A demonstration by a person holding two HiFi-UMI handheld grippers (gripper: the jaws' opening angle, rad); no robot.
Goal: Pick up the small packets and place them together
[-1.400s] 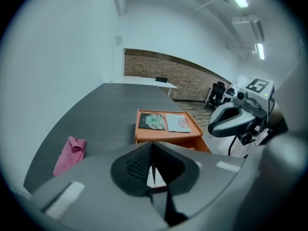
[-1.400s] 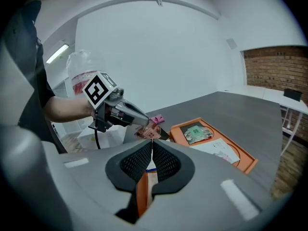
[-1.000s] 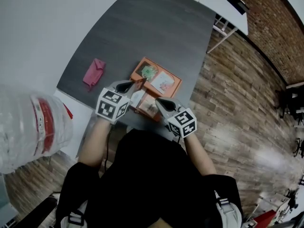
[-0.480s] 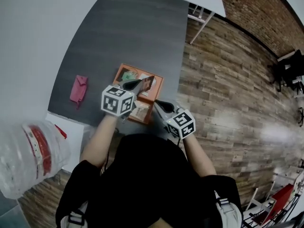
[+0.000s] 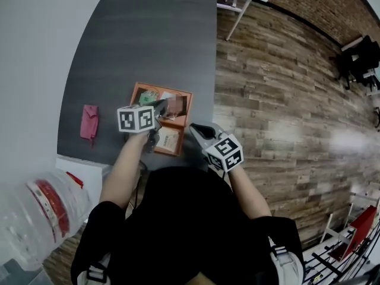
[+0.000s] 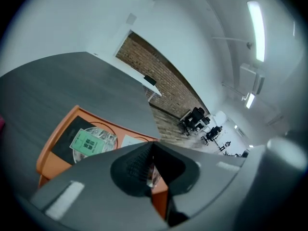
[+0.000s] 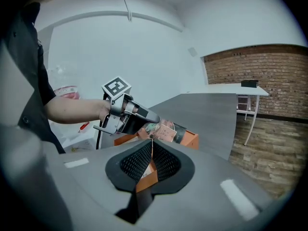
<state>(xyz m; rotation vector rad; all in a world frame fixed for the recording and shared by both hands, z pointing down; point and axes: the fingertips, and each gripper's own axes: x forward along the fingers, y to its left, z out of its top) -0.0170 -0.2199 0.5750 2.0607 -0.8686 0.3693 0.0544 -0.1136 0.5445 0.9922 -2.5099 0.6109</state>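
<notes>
An orange tray [image 5: 136, 94] [image 6: 52, 144] [image 7: 194, 139] lies on the grey table [image 5: 148, 34] and holds several small packets. Among them are a green-labelled packet [image 6: 89, 142] [image 5: 148, 95] and a beige packet [image 5: 168, 140]. My left gripper [image 5: 165, 104] [image 6: 152, 147] [image 7: 155, 121] hovers over the tray, shut on a small printed packet [image 7: 166, 131] [image 5: 177, 106]. My right gripper [image 5: 193, 127] [image 7: 151, 150] is by the tray's right front corner. It is shut on a thin orange packet [image 7: 144, 173], seen edge-on between its pads.
A pink packet [image 5: 89, 122] lies alone on the table left of the tray. A big water bottle [image 5: 41, 212] stands at the lower left. The table's right edge runs just beside the tray, with wood floor [image 5: 279, 100] beyond. White table legs [image 5: 234, 8] stand at the back.
My left gripper has rolled and carried its packet further over the tray. The right gripper has shifted slightly beside the tray. The head view has swung, so the table sits more to the left.
</notes>
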